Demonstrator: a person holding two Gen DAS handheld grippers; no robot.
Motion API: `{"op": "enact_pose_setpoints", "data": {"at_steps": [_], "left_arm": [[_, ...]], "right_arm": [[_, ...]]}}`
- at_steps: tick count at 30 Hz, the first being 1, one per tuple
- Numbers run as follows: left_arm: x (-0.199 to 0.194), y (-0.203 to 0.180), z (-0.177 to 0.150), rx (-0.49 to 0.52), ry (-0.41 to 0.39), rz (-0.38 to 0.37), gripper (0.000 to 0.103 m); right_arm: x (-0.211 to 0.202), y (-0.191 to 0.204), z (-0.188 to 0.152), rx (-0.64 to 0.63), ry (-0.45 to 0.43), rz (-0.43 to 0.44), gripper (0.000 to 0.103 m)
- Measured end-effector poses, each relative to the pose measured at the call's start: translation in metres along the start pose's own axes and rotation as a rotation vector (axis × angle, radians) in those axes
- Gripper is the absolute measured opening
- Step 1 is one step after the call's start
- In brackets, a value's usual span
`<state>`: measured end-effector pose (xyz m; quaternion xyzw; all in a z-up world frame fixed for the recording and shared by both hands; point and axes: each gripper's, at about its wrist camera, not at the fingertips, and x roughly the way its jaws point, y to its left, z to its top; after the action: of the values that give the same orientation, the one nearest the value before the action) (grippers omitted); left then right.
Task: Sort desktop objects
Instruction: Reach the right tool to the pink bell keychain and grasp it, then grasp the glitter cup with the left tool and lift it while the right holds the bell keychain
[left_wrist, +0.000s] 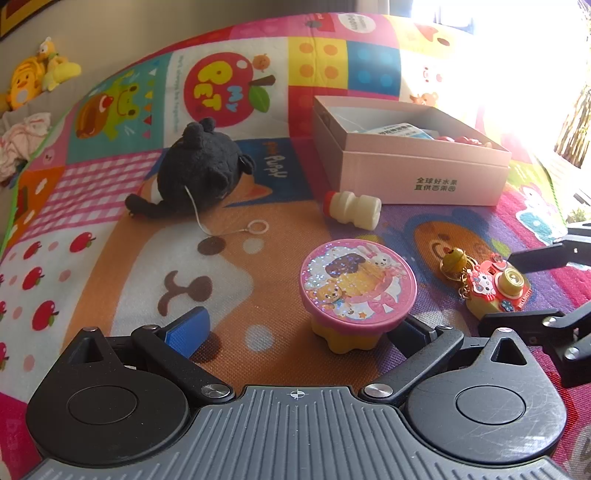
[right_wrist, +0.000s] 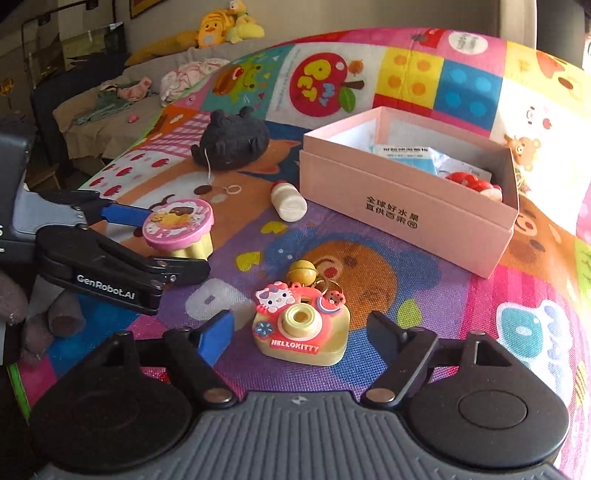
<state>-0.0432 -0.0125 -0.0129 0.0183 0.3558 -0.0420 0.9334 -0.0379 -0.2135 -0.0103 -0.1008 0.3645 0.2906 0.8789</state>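
Presently both claws stand apart on the play mat (left_wrist: 229, 280), the left claw (left_wrist: 295, 328) flanking the pink-lidded toy pot (left_wrist: 356, 291) and the right claw (right_wrist: 301, 338) bracketing the Hello Kitty camera keychain (right_wrist: 301, 328), apparently readied for the pink box (right_wrist: 406, 206).

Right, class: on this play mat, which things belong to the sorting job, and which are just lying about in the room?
Sorting job:
pink box
black plush
white bottle
pink-lidded jar
toy camera
both hand-held grippers, left and right

Lying about:
yellow plush toys
clothes on the sofa
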Motion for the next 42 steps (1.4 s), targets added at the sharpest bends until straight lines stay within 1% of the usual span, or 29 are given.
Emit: {"op": "enact_pose_setpoints", "data": {"at_steps": [4, 9, 11, 13, 15, 17, 18, 19, 20, 21, 23, 25, 26, 28, 31, 34, 37, 38, 39, 42], "left_arm": [[0.000, 0.000, 0.000, 0.001, 0.000, 0.001, 0.103], [0.000, 0.000, 0.000, 0.004, 0.001, 0.003, 0.103], [-0.001, -0.001, 0.000, 0.009, -0.005, 0.003, 0.103], [-0.006, -0.002, -0.001, 0.017, -0.033, -0.017, 0.103], [-0.013, -0.005, 0.000, 0.005, -0.063, -0.060, 0.103], [-0.015, -0.011, 0.003, 0.014, -0.072, -0.074, 0.103], [-0.015, -0.015, 0.004, 0.027, -0.078, -0.067, 0.103], [-0.015, -0.018, 0.006, 0.040, -0.085, -0.060, 0.102], [-0.015, -0.021, 0.008, 0.053, -0.089, -0.057, 0.098], [-0.015, -0.023, 0.010, 0.065, -0.088, -0.058, 0.086], [-0.012, -0.026, 0.014, 0.081, -0.076, -0.066, 0.075], [-0.013, -0.028, 0.017, 0.100, -0.079, -0.059, 0.074], [-0.014, -0.029, 0.019, 0.117, -0.085, -0.055, 0.062], [-0.020, -0.030, 0.025, 0.138, -0.101, -0.072, 0.061], [-0.031, -0.035, 0.049, 0.192, -0.163, -0.090, 0.061], [-0.036, -0.040, 0.088, 0.230, -0.241, -0.090, 0.061], [-0.025, -0.047, 0.133, 0.231, -0.314, -0.101, 0.061], [-0.017, -0.049, 0.146, 0.226, -0.325, -0.104, 0.061], [-0.002, -0.051, 0.162, 0.213, -0.319, -0.110, 0.061], [0.047, -0.049, 0.200, 0.144, -0.257, -0.139, 0.061]], "right_arm": [[-0.008, -0.005, -0.007, 0.029, -0.014, -0.040, 0.057], [-0.024, -0.023, -0.025, 0.112, -0.013, -0.141, 0.057], [-0.030, -0.027, -0.032, 0.141, -0.019, -0.163, 0.057], [-0.034, -0.026, -0.037, 0.145, -0.032, -0.174, 0.057], [-0.034, -0.024, -0.040, 0.138, -0.045, -0.185, 0.058], [-0.033, -0.022, -0.041, 0.135, -0.055, -0.192, 0.062], [-0.032, -0.022, -0.040, 0.136, -0.056, -0.194, 0.063], [-0.031, -0.022, -0.040, 0.137, -0.055, -0.196, 0.066], [-0.031, -0.022, -0.040, 0.138, -0.055, -0.197, 0.070], [-0.031, -0.022, -0.040, 0.139, -0.054, -0.196, 0.072], [-0.031, -0.021, -0.040, 0.136, -0.055, -0.197, 0.077], [-0.031, -0.020, -0.040, 0.129, -0.054, -0.203, 0.079], [-0.031, -0.018, -0.040, 0.125, -0.054, -0.206, 0.079], [-0.031, -0.017, -0.040, 0.120, -0.056, -0.209, 0.081], [-0.031, -0.016, -0.040, 0.113, -0.053, -0.213, 0.083], [-0.031, -0.015, -0.040, 0.106, -0.055, -0.214, 0.083], [-0.031, -0.015, -0.040, 0.108, -0.056, -0.212, 0.083], [-0.031, -0.016, -0.040, 0.111, -0.055, -0.211, 0.083], [-0.031, -0.016, -0.040, 0.113, -0.054, -0.210, 0.083], [-0.030, -0.016, -0.040, 0.115, -0.055, -0.209, 0.083]]}}
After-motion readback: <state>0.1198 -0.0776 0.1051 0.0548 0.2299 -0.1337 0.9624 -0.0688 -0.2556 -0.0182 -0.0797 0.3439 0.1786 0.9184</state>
